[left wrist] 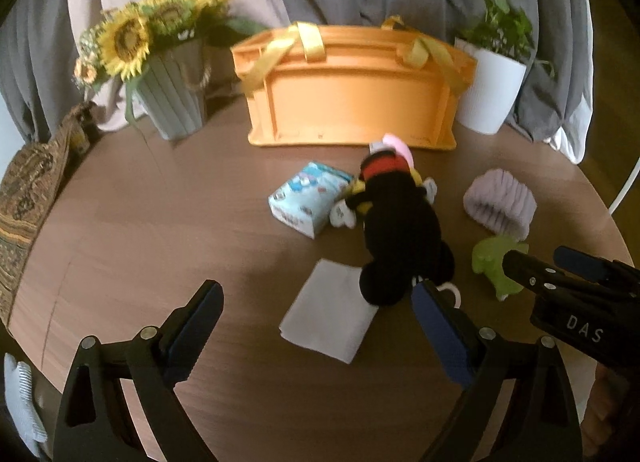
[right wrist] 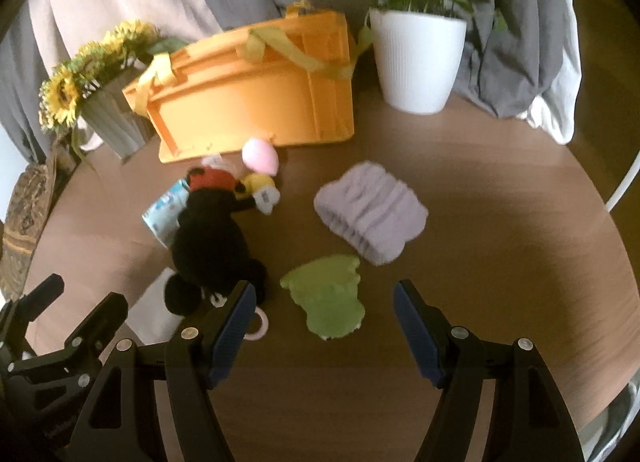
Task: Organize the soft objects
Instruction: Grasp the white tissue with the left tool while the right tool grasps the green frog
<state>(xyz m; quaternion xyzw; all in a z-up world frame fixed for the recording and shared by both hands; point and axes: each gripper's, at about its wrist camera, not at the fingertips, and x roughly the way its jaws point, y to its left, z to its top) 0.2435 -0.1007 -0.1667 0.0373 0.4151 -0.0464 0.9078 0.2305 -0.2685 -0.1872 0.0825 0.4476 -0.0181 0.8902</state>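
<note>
A black plush toy (left wrist: 396,234) (right wrist: 212,242) with a red hat and pink parts lies face down mid-table. Under its lower end lies a folded white cloth (left wrist: 330,320) (right wrist: 154,312). Beside it are a light blue tissue pack (left wrist: 308,198) (right wrist: 166,214), a lilac ruffled fabric piece (left wrist: 500,202) (right wrist: 370,212) and a green soft piece (left wrist: 494,262) (right wrist: 326,300). My left gripper (left wrist: 318,296) hangs open over the white cloth. My right gripper (right wrist: 324,294) (left wrist: 538,262) hangs open over the green piece. Neither touches anything.
An orange crate (left wrist: 348,94) (right wrist: 256,98) with yellow ribbon handles stands behind the objects. A sunflower pot (left wrist: 176,98) (right wrist: 112,122) is at its left, a white plant pot (left wrist: 490,94) (right wrist: 416,62) at its right. Grey and pale fabric hangs behind the round wooden table (left wrist: 160,222).
</note>
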